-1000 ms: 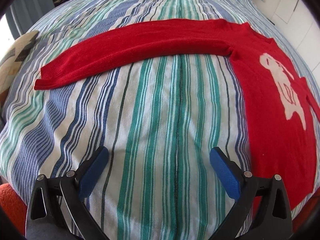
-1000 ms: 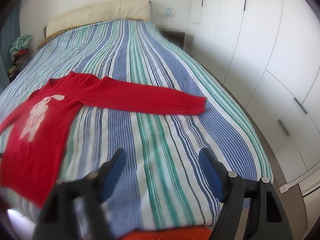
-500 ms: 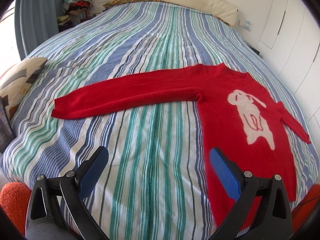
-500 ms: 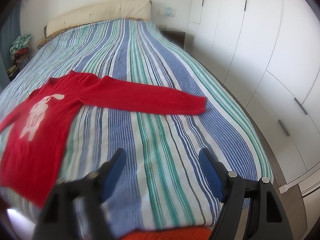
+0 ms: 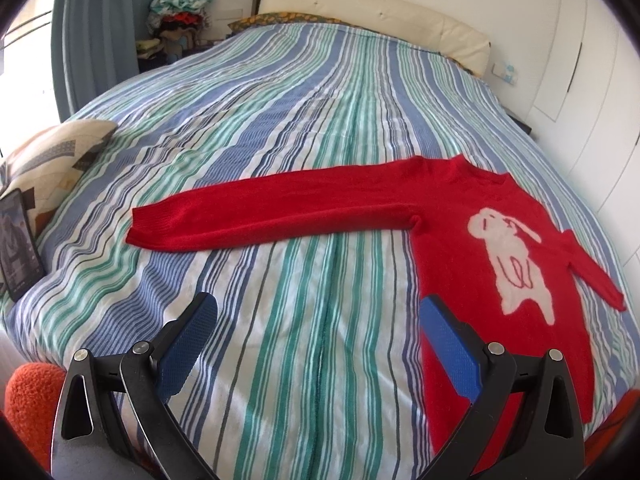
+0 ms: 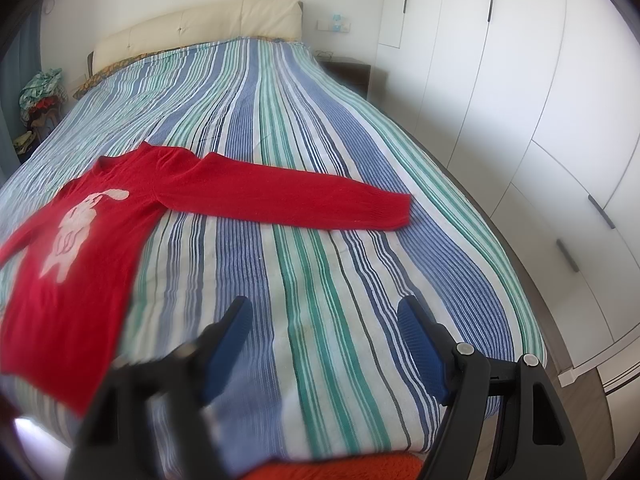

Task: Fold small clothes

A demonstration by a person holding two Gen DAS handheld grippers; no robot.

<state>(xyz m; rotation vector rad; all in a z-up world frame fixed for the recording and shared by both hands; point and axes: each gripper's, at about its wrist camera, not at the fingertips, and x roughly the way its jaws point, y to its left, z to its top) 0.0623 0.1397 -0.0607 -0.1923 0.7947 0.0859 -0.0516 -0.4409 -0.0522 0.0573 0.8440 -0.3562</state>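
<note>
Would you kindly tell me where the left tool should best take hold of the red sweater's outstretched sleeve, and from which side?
Probably at the cuff, the free end of the sleeve that lies flat and straight on the striped bedspread. Come from above, one finger on each side of the cuff's edge, so the open left tool can pinch it and carry it across the sweater body.

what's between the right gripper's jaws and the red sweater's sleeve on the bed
Only bare blue, green and white striped bedspread. In the right wrist view, nothing else lies between the open right gripper and the red knit sweater's outstretched sleeve.
</note>
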